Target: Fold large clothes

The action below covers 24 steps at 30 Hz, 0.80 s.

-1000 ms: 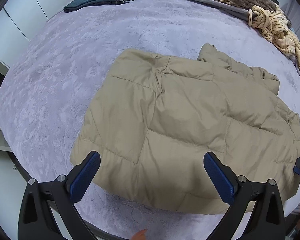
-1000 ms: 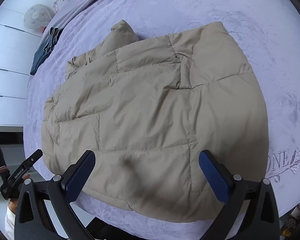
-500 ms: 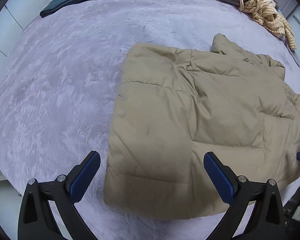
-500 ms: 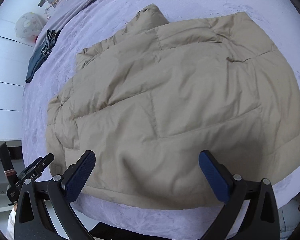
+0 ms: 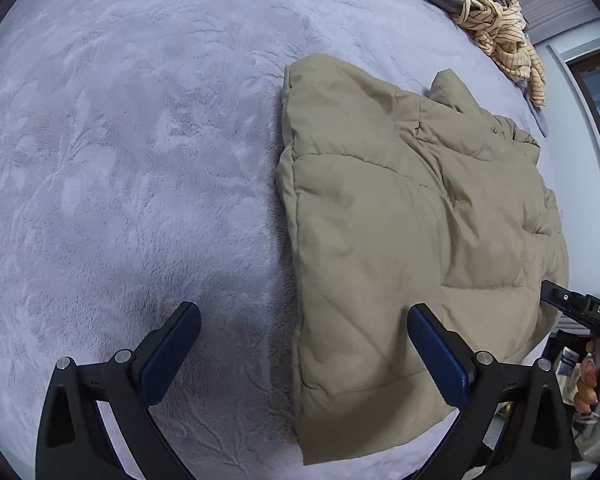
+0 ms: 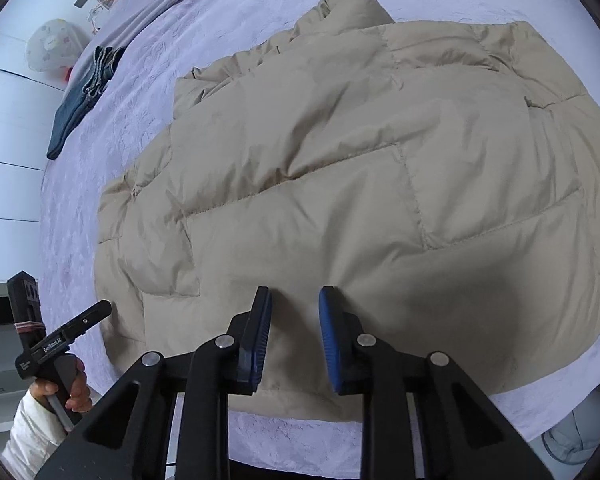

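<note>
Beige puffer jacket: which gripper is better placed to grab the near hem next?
Right. The right gripper sits over the jacket hem, jaws narrowed. The left gripper is wide open, half over bare blanket.

Under and ahead of my grippers spreads a lilac plush bedspread [image 5: 132,168]. Far ahead to my right lies a heap of striped knitwear [image 5: 504,36]. Off to my left, folded jeans [image 6: 82,100] and a pale round cushion [image 6: 52,50].

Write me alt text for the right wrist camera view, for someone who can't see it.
A tan puffer jacket lies spread on a lavender bed cover, filling most of the view. The right hand-held gripper, fingers narrowed but still apart, hovers at its near hem. Folded dark jeans lie far left.
</note>
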Tool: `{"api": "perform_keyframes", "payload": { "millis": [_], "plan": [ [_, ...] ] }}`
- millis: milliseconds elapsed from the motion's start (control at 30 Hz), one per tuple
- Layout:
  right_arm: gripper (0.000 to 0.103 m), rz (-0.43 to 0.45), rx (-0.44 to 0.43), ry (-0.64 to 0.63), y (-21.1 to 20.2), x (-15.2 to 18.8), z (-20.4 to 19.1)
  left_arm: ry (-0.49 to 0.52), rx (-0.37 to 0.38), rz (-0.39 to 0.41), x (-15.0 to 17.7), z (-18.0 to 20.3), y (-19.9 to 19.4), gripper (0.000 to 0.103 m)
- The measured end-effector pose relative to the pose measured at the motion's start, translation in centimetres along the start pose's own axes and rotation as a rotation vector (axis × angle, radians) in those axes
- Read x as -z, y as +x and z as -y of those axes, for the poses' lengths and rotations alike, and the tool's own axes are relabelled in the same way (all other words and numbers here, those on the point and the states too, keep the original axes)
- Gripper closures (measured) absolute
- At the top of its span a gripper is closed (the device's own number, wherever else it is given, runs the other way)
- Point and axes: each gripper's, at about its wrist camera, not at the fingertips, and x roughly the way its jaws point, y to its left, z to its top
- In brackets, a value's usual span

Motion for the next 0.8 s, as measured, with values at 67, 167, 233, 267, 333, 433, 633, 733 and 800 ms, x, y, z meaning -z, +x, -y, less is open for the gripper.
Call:
{"api": "perform_keyframes", "payload": {
  "millis": [67, 167, 233, 267, 333, 433, 633, 733, 800],
  "plan": [
    [0.076, -0.004, 0.006, -0.003, 0.4, 0.0, -0.1, -0.010, 0.074, -0.033, -0.5, -1.5, 1.1, 0.000],
    [0.076, -0.012, 0.017, -0.009, 0.9, 0.1, -0.1, -0.034, 0.227, -0.068, -1.5, -2.8, 2.3, 0.000],
    [0.076, -0.013, 0.018, -0.007, 1.2, 0.2, 0.1, -0.022, 0.318, -0.083, -2.2, -2.7, 2.9, 0.000],
    [0.076, -0.013, 0.018, -0.004, 1.4, 0.2, 0.1, -0.018, 0.350, -0.090, -2.6, -2.5, 3.4, 0.000],
    [0.076, -0.013, 0.016, 0.007, 1.7, 0.3, 0.3, -0.001, 0.403, -0.107, -3.0, -1.3, 4.2, 0.000],
    [0.076, -0.011, 0.018, 0.017, 1.9, 0.3, 0.5, 0.055, 0.504, -0.165, -3.2, 1.2, 5.4, 0.000],
    [0.076, -0.004, 0.026, 0.016, 2.0, 0.5, 0.3, 0.171, 0.457, -0.267, -2.6, 4.7, 8.7, 0.000],
    [0.076, -0.007, 0.025, 0.023, 1.9, 0.5, 0.3, 0.157, 0.456, -0.251, -2.9, 5.1, 8.3, 0.031],
    [0.076, 0.001, 0.010, 0.022, 1.2, 0.2, 0.2, 0.126, 0.495, -0.259, -2.9, 4.8, 7.7, 0.063]
  ]
}}
